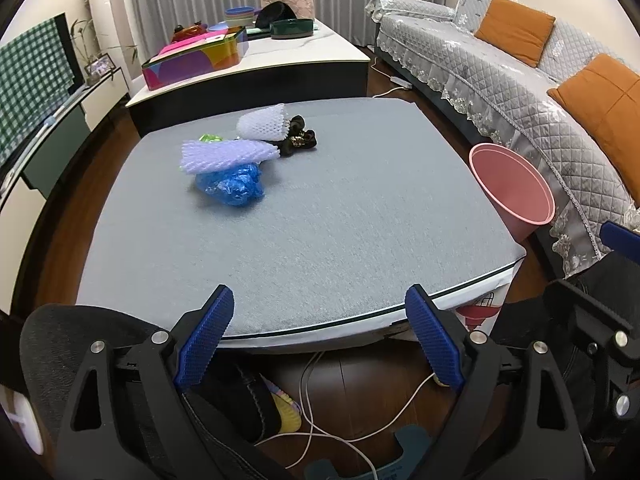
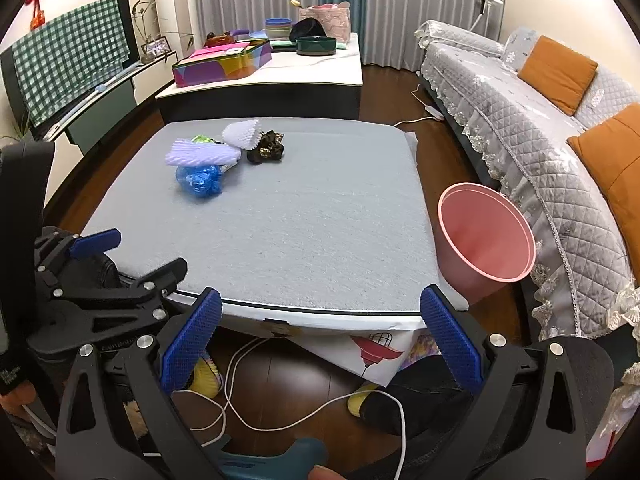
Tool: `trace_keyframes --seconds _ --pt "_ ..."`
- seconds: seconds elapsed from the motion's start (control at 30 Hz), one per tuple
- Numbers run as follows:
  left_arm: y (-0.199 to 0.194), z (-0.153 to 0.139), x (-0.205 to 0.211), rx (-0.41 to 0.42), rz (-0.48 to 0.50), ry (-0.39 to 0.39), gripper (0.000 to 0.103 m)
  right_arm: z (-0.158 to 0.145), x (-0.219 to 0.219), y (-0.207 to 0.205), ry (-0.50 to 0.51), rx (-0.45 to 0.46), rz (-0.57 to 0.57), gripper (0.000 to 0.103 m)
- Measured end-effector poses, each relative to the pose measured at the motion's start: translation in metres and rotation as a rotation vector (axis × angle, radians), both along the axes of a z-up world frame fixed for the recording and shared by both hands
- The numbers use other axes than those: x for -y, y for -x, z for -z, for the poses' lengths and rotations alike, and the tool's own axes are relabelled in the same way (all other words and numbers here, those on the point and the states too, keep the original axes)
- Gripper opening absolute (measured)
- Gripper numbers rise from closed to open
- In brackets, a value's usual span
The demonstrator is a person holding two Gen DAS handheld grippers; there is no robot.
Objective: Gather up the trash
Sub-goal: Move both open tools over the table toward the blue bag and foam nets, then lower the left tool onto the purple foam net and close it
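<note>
A pile of trash lies at the far left of the grey table (image 1: 320,216): a purple foam net (image 1: 224,155), a white foam net (image 1: 264,122), a crumpled blue plastic bag (image 1: 234,184), a dark wrapper (image 1: 298,140) and a green scrap (image 1: 209,137). A pink bin (image 1: 516,192) stands on the floor at the table's right. My left gripper (image 1: 320,332) is open and empty at the near table edge. My right gripper (image 2: 320,336) is open and empty, also at the near edge. The pile (image 2: 204,160) and the bin (image 2: 486,236) show in the right wrist view too.
A second table (image 1: 280,52) with a colourful box, bowls and a basket stands behind. A grey sofa (image 1: 520,80) with orange cushions runs along the right. White cables (image 2: 240,392) lie on the wooden floor below the table. A TV stand (image 2: 100,92) is at the left.
</note>
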State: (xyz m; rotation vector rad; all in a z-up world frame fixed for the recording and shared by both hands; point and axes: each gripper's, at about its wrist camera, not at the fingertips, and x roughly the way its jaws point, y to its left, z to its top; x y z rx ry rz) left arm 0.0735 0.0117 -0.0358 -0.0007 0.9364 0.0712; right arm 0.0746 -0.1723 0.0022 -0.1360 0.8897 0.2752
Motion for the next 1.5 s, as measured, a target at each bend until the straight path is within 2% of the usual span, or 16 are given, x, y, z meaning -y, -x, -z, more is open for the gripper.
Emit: trace_keyframes --seconds 0.5,1.1,1.37,1.5 --pt "-0.023 0.012 -0.016 -0.048 -0.053 0.006 0.085 0.022 -0.009 -0.035 -0.003 -0.088 -0.011 0.098" --pt "-0.085 0.041 -0.026 -0.159 -0.064 -0.014 0.085 0.05 -0.008 -0.107 0.039 -0.168 0.036 0.098" --pt "-0.11 0.053 -0.046 -0.198 -0.109 -0.01 0.085 0.065 -0.02 -0.137 0.048 -0.204 0.015 0.098" --pt "-0.123 0.053 -0.065 -0.189 -0.149 -0.029 0.085 0.069 -0.03 -0.154 0.051 -0.199 -0.011 0.098"
